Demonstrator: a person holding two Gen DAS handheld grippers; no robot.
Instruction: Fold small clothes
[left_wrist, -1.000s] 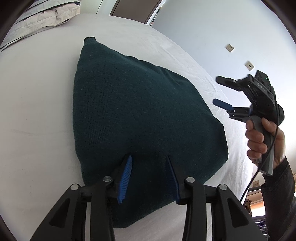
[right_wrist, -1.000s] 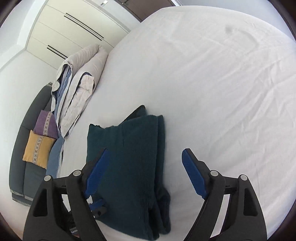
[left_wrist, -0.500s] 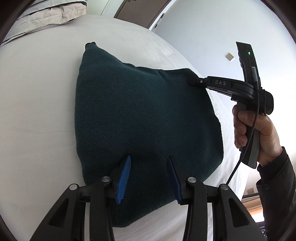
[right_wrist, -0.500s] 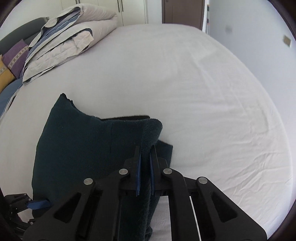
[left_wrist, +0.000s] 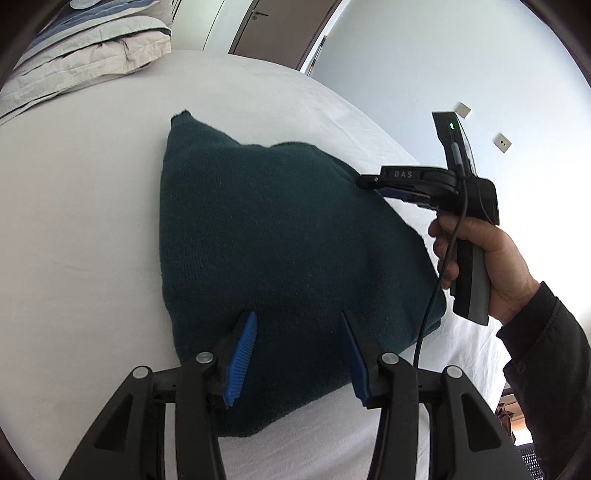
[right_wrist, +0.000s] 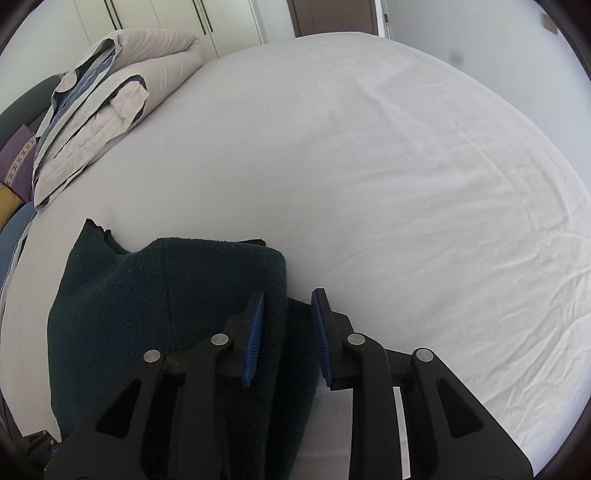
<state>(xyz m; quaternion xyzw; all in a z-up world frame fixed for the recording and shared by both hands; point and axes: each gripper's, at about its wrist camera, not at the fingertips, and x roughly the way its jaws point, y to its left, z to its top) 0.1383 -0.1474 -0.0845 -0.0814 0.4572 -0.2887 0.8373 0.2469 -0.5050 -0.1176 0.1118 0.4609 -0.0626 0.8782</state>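
A dark green knitted garment (left_wrist: 273, 236) lies folded on the white bed (left_wrist: 74, 229). My left gripper (left_wrist: 299, 339) is open, its blue pads over the garment's near edge. My right gripper (right_wrist: 287, 325) is open a little, with the garment's folded right edge (right_wrist: 275, 280) between its pads. In the left wrist view the right gripper (left_wrist: 373, 182) sits at the garment's right side, held by a hand. The garment (right_wrist: 147, 314) fills the lower left of the right wrist view.
A folded grey and blue duvet (right_wrist: 99, 122) lies at the far left of the bed. Cushions (right_wrist: 14, 173) sit on a sofa beyond it. The white sheet (right_wrist: 406, 203) stretches to the right. A wall with sockets (left_wrist: 502, 142) and a door (left_wrist: 277, 29) stand behind.
My right gripper came down onto the garment's right edge and shut on it, and has now opened a little. The left gripper has stayed open over the near edge.
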